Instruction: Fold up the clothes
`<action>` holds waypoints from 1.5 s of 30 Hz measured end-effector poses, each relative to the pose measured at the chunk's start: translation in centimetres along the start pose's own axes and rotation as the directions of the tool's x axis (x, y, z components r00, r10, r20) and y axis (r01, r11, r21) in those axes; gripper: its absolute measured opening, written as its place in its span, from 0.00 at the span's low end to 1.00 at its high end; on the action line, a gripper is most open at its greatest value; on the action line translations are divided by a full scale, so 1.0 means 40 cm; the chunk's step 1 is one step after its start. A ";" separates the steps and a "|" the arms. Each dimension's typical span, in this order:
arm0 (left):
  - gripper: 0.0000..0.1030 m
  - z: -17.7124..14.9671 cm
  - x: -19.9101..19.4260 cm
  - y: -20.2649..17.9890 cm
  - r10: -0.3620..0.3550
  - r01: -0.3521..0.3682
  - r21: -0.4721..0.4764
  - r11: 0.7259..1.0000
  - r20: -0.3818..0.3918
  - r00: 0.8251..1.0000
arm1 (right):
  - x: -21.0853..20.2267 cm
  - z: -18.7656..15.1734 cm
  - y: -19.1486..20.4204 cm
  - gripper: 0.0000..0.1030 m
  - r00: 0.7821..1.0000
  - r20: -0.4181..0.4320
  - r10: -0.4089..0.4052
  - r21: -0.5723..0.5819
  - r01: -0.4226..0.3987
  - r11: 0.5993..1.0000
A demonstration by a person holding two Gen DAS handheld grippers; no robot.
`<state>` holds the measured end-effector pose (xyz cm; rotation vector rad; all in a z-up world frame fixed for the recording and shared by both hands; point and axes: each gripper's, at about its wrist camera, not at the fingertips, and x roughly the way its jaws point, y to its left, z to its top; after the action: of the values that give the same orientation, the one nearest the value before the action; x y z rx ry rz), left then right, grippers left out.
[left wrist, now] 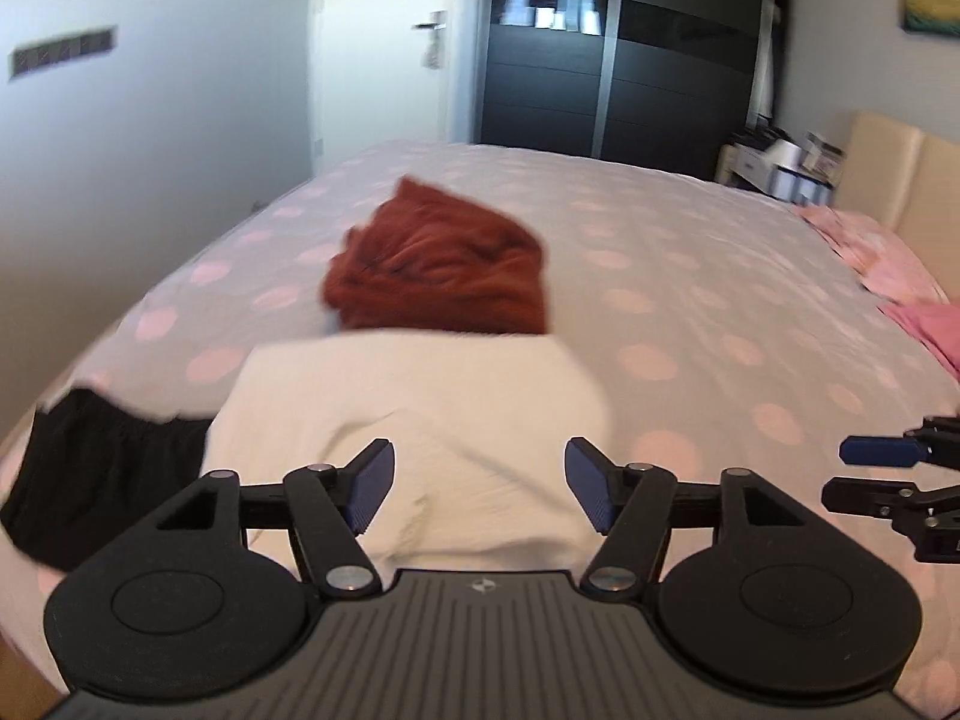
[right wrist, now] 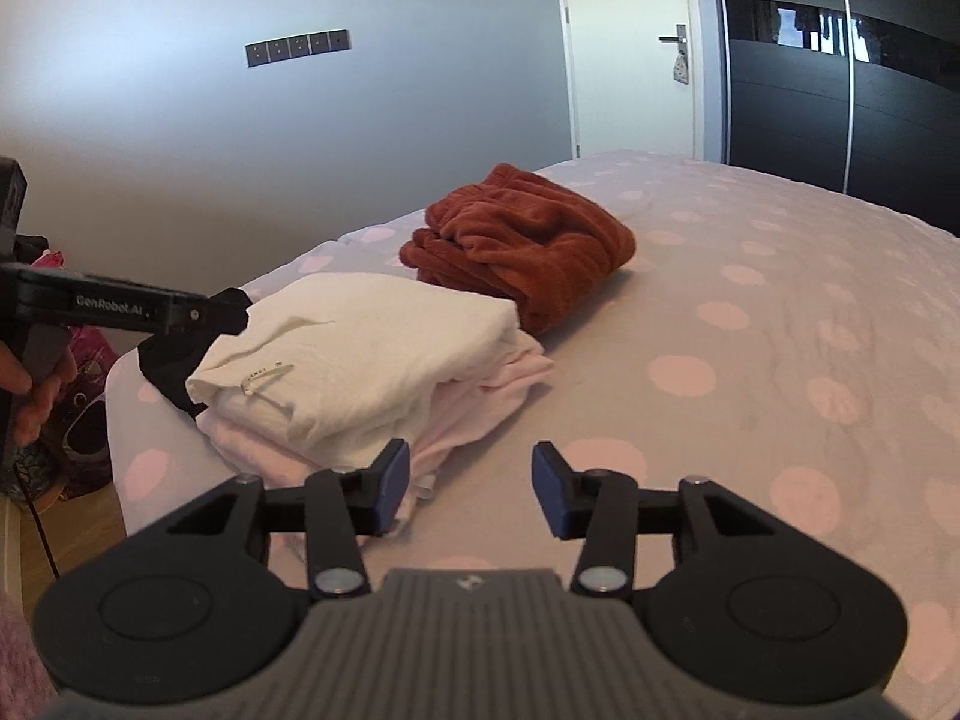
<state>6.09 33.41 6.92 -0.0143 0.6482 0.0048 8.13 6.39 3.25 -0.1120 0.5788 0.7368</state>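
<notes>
Folded white garment (right wrist: pixel 354 354) atop a pale pink one (right wrist: pixel 480 396), near the corner of the dotted bed (right wrist: pixel 750 312); rust-red garment (right wrist: pixel 522 240) just behind, black cloth (left wrist: pixel 102 480) beside, perhaps touching. Left gripper (left wrist: pixel 480 483) and right gripper (right wrist: pixel 471 489): jaws apart, nothing between them, both above the bedding.

Daylight's washing over the grey wall (right wrist: pixel 180 138), a white door (right wrist: pixel 630 60) and dark wardrobe (left wrist: pixel 612 60) are sitting behind the polka-dot bed (right wrist: pixel 750 312).
</notes>
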 end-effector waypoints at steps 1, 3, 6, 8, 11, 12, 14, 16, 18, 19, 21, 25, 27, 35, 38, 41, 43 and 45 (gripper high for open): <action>0.64 0.024 -0.013 -0.041 -0.011 0.011 0.042 0.999 0.007 1.000 | -0.026 -0.005 -0.013 0.54 1.000 0.007 -0.021 -0.002 0.021 1.000; 0.67 0.066 -0.037 -0.118 -0.036 0.033 0.117 0.993 0.023 0.999 | -0.080 -0.015 -0.042 0.54 0.998 0.018 -0.063 -0.004 0.063 0.998; 0.72 0.114 -0.073 -0.230 -0.063 0.051 0.202 0.978 0.053 0.997 | -0.160 -0.030 -0.087 0.66 0.992 0.042 -0.120 0.001 0.120 0.993; 0.72 0.136 -0.098 -0.298 -0.091 0.072 0.225 0.972 0.077 0.993 | -0.211 -0.040 -0.114 0.75 0.986 0.071 -0.149 0.006 0.149 0.989; 0.72 0.154 -0.129 -0.391 -0.137 0.112 0.197 0.974 0.113 0.984 | -0.283 -0.055 -0.154 0.77 0.980 0.081 -0.183 0.032 0.181 0.983; 0.72 0.156 -0.139 -0.422 -0.154 0.129 0.189 0.974 0.127 0.980 | -0.307 -0.062 -0.166 0.77 0.978 0.081 -0.194 0.040 0.191 0.981; 0.72 0.155 -0.156 -0.484 -0.193 0.164 0.178 0.970 0.159 0.968 | -0.352 -0.077 -0.187 0.83 0.974 0.077 -0.211 0.046 0.208 0.977; 0.72 0.148 -0.165 -0.542 -0.224 0.196 0.160 0.968 0.179 0.958 | -0.398 -0.098 -0.204 0.92 0.970 0.078 -0.228 0.042 0.226 0.973; 0.72 0.129 -0.171 -0.594 -0.236 0.214 0.128 0.968 0.196 0.952 | -0.441 -0.124 -0.218 0.93 0.964 0.075 -0.255 0.030 0.254 0.967; 0.72 0.118 -0.174 -0.619 -0.239 0.220 0.111 0.969 0.204 0.949 | -0.462 -0.139 -0.225 0.95 0.960 0.071 -0.271 0.029 0.270 0.963; 0.72 0.084 -0.180 -0.675 -0.219 0.200 0.103 0.974 0.217 0.951 | -0.502 -0.169 -0.245 0.96 0.952 0.063 -0.301 0.044 0.298 0.953; 0.74 -0.005 -0.197 -0.772 -0.140 0.122 0.084 0.989 0.249 0.958 | -0.572 -0.228 -0.286 0.99 0.925 0.046 -0.376 0.091 0.371 0.924; 0.74 -0.052 -0.201 -0.809 -0.122 0.103 0.083 0.991 0.268 0.956 | -0.596 -0.257 -0.301 0.99 0.907 0.040 -0.418 0.115 0.412 0.904; 0.74 -0.197 -0.153 -0.890 -0.089 0.078 0.066 0.995 0.190 0.978 | -0.620 -0.354 -0.334 0.99 0.881 0.003 -0.474 0.180 0.466 0.866; 0.74 -0.230 -0.126 -0.875 -0.070 0.066 0.023 0.998 0.176 0.982 | -0.609 -0.384 -0.330 0.99 0.869 -0.011 -0.495 0.186 0.488 0.853; 0.74 -0.258 -0.100 -0.870 -0.040 0.037 0.021 0.999 0.161 0.986 | -0.600 -0.413 -0.326 0.99 0.860 -0.014 -0.511 0.218 0.501 0.838; 0.74 -0.271 -0.082 -0.877 -0.013 0.008 0.038 0.999 0.121 0.993 | -0.591 -0.426 -0.321 0.99 0.850 -0.001 -0.527 0.230 0.513 0.827; 0.74 -0.281 -0.069 -0.879 0.012 -0.016 0.042 0.999 0.109 0.994 | -0.580 -0.436 -0.315 0.99 0.838 0.016 -0.546 0.231 0.528 0.817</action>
<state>-2.58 -1.93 0.06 0.0316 0.5395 0.0054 -5.26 -22.03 -0.24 -0.0368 0.5109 0.1184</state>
